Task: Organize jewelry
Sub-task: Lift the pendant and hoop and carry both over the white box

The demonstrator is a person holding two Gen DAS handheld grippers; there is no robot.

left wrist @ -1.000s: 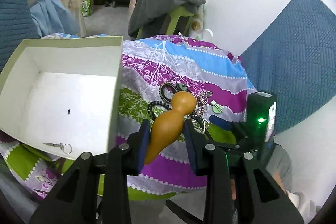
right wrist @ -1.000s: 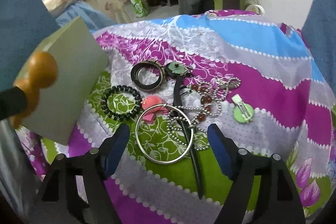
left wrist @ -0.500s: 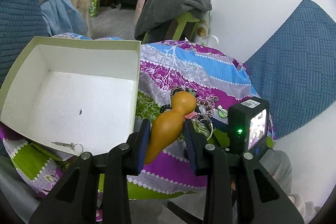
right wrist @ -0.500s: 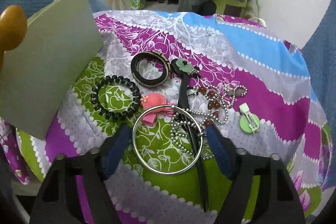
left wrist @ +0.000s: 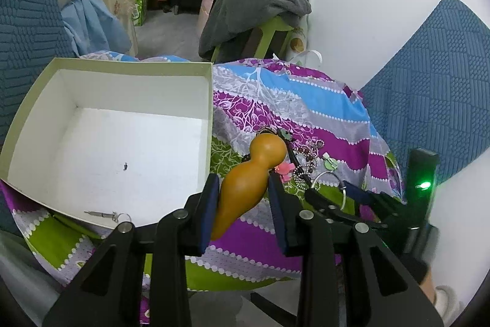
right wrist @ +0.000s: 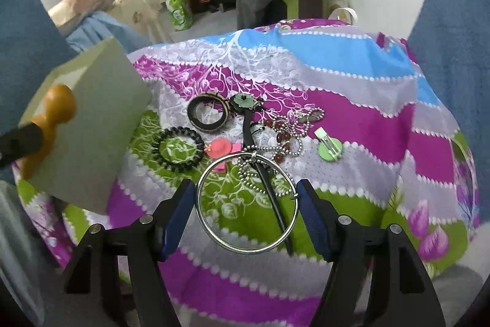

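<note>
A patterned cloth (right wrist: 352, 124) in purple, blue, grey and green covers the work surface. An open box (left wrist: 211, 100), pale green outside and white inside, rests on the cloth's left part; a small metal pin with a ring (left wrist: 107, 215) lies on the box floor near its front edge.

The jewelry lies in a cluster on the cloth, right of the box. A large silver hoop (right wrist: 246, 203) lies nearest the right gripper (right wrist: 246, 215), directly between its blue-padded fingers (right wrist: 179, 215), which stand wide apart on either side of the hoop; contact cannot be judged. Beyond the hoop: a dark bangle (right wrist: 209, 115), a black beaded bracelet (right wrist: 178, 149), a ball chain with red-brown beads (right wrist: 275, 149), a black cord with a green flower pendant (right wrist: 245, 101), a pink hair clip (right wrist: 222, 150) and a green round clip (right wrist: 329, 146).

The left gripper (left wrist: 243, 213) is clamped on an orange-brown gourd-shaped piece (left wrist: 251, 176), pads pressing its lower bulb, the smaller bulb pointing away. It is held above the cloth just right of the box wall, in front of the jewelry cluster.
</note>
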